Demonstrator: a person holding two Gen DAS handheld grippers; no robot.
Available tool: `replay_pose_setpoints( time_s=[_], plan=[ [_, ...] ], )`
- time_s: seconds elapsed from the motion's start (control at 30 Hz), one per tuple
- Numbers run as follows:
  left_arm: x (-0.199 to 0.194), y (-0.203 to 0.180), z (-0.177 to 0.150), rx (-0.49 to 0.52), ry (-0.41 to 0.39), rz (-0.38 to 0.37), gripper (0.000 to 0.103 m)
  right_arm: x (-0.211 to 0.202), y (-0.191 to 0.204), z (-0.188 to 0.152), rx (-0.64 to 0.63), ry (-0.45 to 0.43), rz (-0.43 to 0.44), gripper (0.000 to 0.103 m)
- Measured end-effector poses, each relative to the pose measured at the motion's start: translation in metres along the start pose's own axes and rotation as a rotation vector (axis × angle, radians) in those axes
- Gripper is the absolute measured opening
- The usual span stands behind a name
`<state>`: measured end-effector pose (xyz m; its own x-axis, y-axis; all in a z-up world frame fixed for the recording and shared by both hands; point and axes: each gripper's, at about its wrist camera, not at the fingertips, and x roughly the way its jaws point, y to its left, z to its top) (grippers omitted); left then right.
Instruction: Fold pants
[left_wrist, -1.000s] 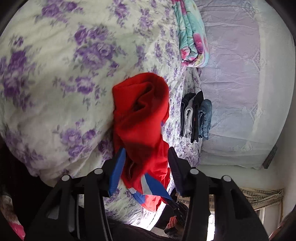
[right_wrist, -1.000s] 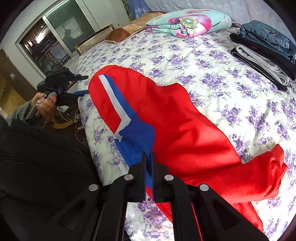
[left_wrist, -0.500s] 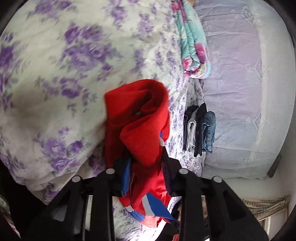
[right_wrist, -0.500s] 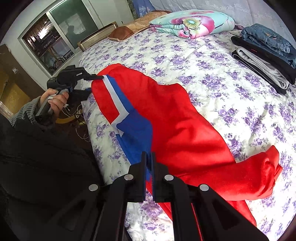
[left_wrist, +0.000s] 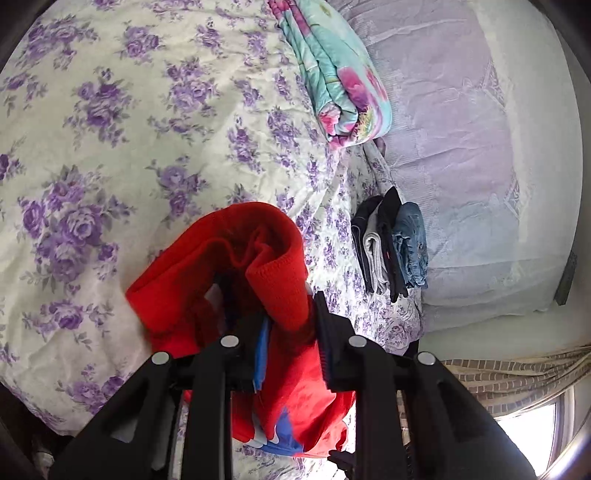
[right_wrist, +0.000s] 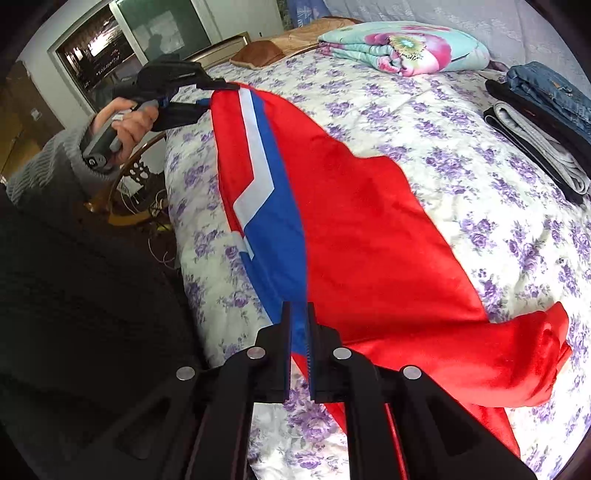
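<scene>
The red pants (right_wrist: 362, 229) with a blue and white stripe lie spread across the floral bed. My right gripper (right_wrist: 300, 325) is shut on the pants' blue edge near the bed's front side. My left gripper (left_wrist: 288, 332) holds the other end of the pants (left_wrist: 266, 280), with bunched red cloth between its narrowed jaws; it also shows in the right wrist view (right_wrist: 207, 92), lifted at the bed's corner and gripping the striped end. The lower legs of the pants trail off to the right.
A stack of folded jeans and dark clothes (right_wrist: 546, 122) sits at the bed's right. A folded floral quilt (right_wrist: 402, 48) lies at the head of the bed. The bedspread (right_wrist: 443, 122) has purple flowers. A window (right_wrist: 122, 44) is behind.
My left gripper has closed in on the pants' end and lifted it off the bed. The cloth between the grippers is pulled straighter. My right gripper kept its hold.
</scene>
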<state>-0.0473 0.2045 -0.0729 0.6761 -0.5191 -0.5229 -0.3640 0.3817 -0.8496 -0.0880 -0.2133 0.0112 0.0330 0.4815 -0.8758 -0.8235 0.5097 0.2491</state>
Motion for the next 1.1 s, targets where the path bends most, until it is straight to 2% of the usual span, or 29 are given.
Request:
replay_pose_setpoints(
  time_s=[0.1,0.17,0.2,0.23,0.3,0.33,0.4,0.47,0.57,0.67,0.73,0.8,0.83,0.9,0.97,1.0,1.1],
  plan=[
    [-0.001,0.006,0.0,0.002,0.017,0.019,0.021,0.017,0.009,-0.007,-0.062,0.038,-0.034,0.008],
    [0.0,0.012,-0.001,0.011,0.031,0.049,0.021,0.023,0.01,-0.01,-0.064,0.039,-0.036,0.017],
    [-0.001,0.016,-0.001,0.018,0.036,0.074,0.021,0.026,0.01,-0.009,-0.064,0.03,-0.033,0.03],
    [0.0,0.021,-0.002,0.022,0.04,0.108,0.021,0.025,0.011,-0.007,-0.064,0.012,-0.03,0.032],
    [0.001,0.035,-0.004,0.006,0.056,0.157,0.022,0.026,0.01,-0.004,-0.044,-0.011,-0.027,0.032],
    [0.0,0.043,-0.005,-0.005,0.062,0.186,0.024,0.031,0.008,-0.004,-0.024,0.008,-0.023,0.032],
    [-0.004,0.057,-0.007,-0.04,0.06,0.206,0.029,0.051,0.0,-0.014,0.021,0.11,0.001,0.032],
    [-0.015,0.062,-0.01,-0.061,0.048,0.232,0.043,0.055,-0.003,-0.025,0.052,0.139,0.024,0.033],
    [-0.045,0.06,-0.012,-0.057,-0.016,0.251,0.043,0.034,-0.013,-0.031,0.157,0.091,0.077,0.034],
    [-0.073,0.046,-0.018,-0.015,-0.093,0.215,0.043,-0.009,-0.043,-0.036,0.353,-0.081,0.062,0.037],
    [-0.072,0.029,-0.022,0.043,-0.089,0.186,0.044,-0.037,-0.082,-0.045,0.571,-0.206,-0.016,0.038],
    [-0.054,0.01,-0.029,0.109,-0.042,0.18,0.051,-0.057,-0.117,-0.054,0.752,-0.289,-0.148,0.038],
    [-0.041,0.001,-0.033,0.147,-0.011,0.185,0.052,-0.062,-0.133,-0.055,0.821,-0.301,-0.234,0.039],
    [-0.012,-0.014,-0.044,0.22,0.058,0.191,0.053,-0.064,-0.158,-0.052,0.922,-0.312,-0.34,0.041],
    [0.017,-0.023,-0.055,0.281,0.132,0.207,0.055,-0.058,-0.176,-0.041,0.973,-0.299,-0.412,0.045],
    [0.032,-0.026,-0.06,0.313,0.171,0.23,0.055,-0.052,-0.181,-0.033,0.97,-0.276,-0.437,0.051],
    [0.067,-0.027,-0.075,0.381,0.301,0.251,0.056,-0.017,-0.191,-0.015,0.953,-0.147,-0.513,0.055]
  ],
)
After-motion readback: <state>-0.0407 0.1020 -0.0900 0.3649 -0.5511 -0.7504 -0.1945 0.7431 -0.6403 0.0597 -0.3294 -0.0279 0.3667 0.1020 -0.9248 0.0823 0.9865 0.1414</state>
